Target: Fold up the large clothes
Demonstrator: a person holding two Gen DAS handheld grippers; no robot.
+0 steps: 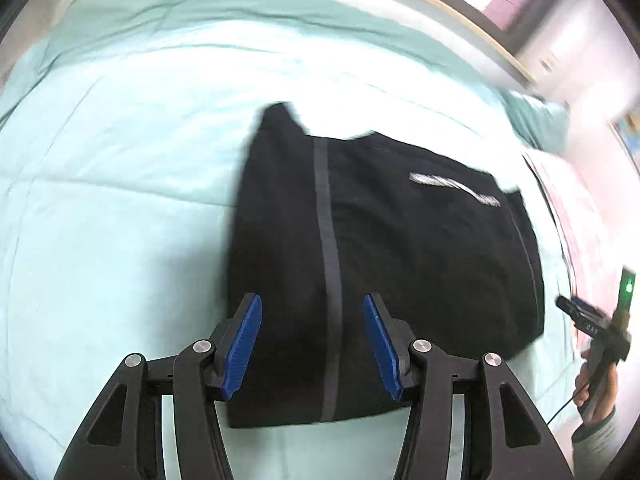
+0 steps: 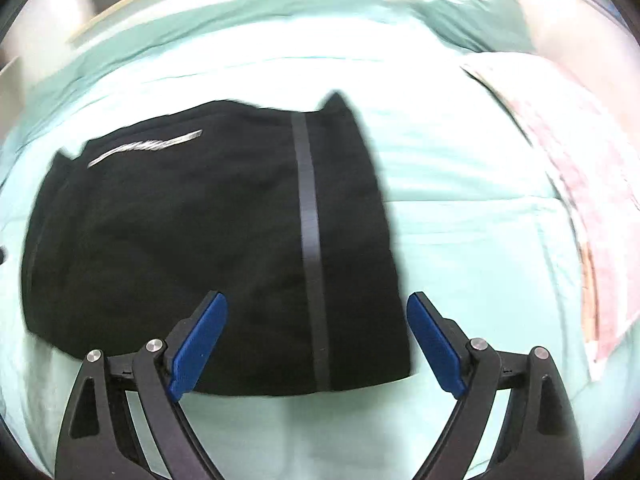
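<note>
A black garment (image 1: pixel 400 264) with a grey stripe and a white logo lies folded into a compact block on a pale mint bed cover (image 1: pixel 112 208). My left gripper (image 1: pixel 312 304) is open and empty, hovering over the garment's near edge. In the right wrist view the same garment (image 2: pixel 192 240) lies left of centre. My right gripper (image 2: pixel 318 304) is wide open and empty above its near right corner. The right gripper also shows at the far right of the left wrist view (image 1: pixel 592 324), held in a hand.
A pink patterned cloth (image 2: pixel 592 200) lies on the bed to the right of the garment. A mint pillow (image 2: pixel 476 16) sits at the far right. A wooden bed edge (image 1: pixel 460 16) runs along the far side. Both views are motion-blurred.
</note>
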